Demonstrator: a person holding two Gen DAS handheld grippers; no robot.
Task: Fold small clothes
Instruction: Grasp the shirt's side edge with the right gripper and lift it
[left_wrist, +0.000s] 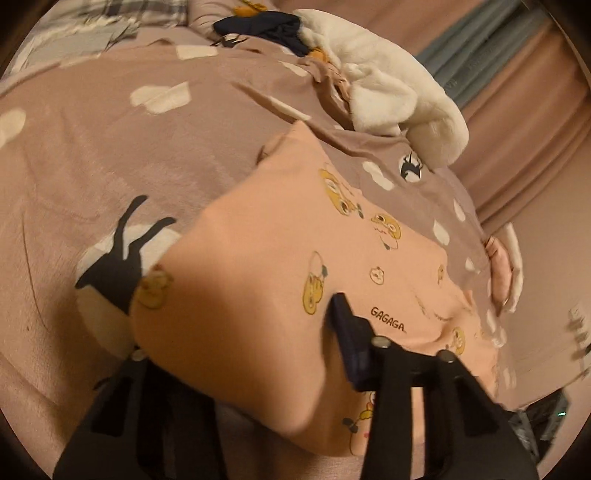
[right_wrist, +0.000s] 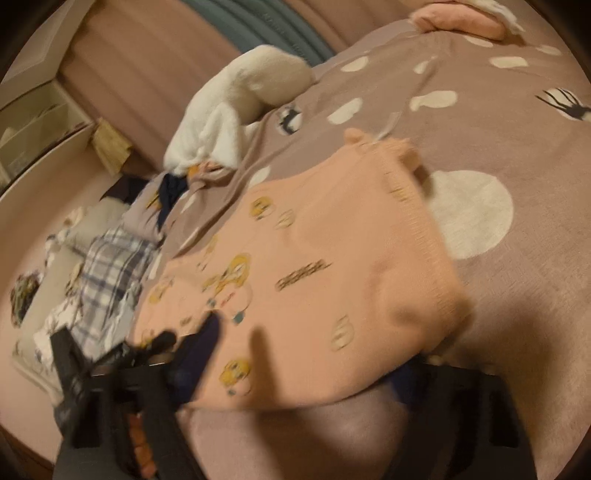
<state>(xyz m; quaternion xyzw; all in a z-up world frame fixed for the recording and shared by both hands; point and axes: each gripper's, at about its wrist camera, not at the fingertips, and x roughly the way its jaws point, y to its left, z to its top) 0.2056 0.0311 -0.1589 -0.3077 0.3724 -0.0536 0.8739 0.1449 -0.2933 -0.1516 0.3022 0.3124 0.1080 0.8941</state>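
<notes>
The peach garment (left_wrist: 258, 258) — a small knit piece printed with yellow cartoon faces and the word GAGAGA — is raised off the bedspread (left_wrist: 92, 147), which is the largest thing we see: a mauve cover with cream spots and black animal shapes filling both views. The garment hangs between our two grippers, near edge up, its far part draping down toward the cover; its ribbed hem (right_wrist: 417, 221) shows in the right wrist view.

Behind it lies a heap of other clothes — a white fleece piece (left_wrist: 388, 92), something navy (left_wrist: 266, 27), and a plaid item (right_wrist: 110, 258) — which we judge are still waiting to be folded.

The left gripper (left_wrist: 236, 343) has the cloth between its fingers, one finger (left_wrist: 347, 332) lying on top and the other under the fabric, so we read it as clamped on the garment. The right gripper (right_wrist: 306, 373) also has the cloth draped across it with a finger (right_wrist: 195, 350) at its edge, but blur keeps us from telling whether those jaws are closed.

We judge the task early: this piece looks mid-fold, with no crease laid down yet, and no finished stack is visible.
</notes>
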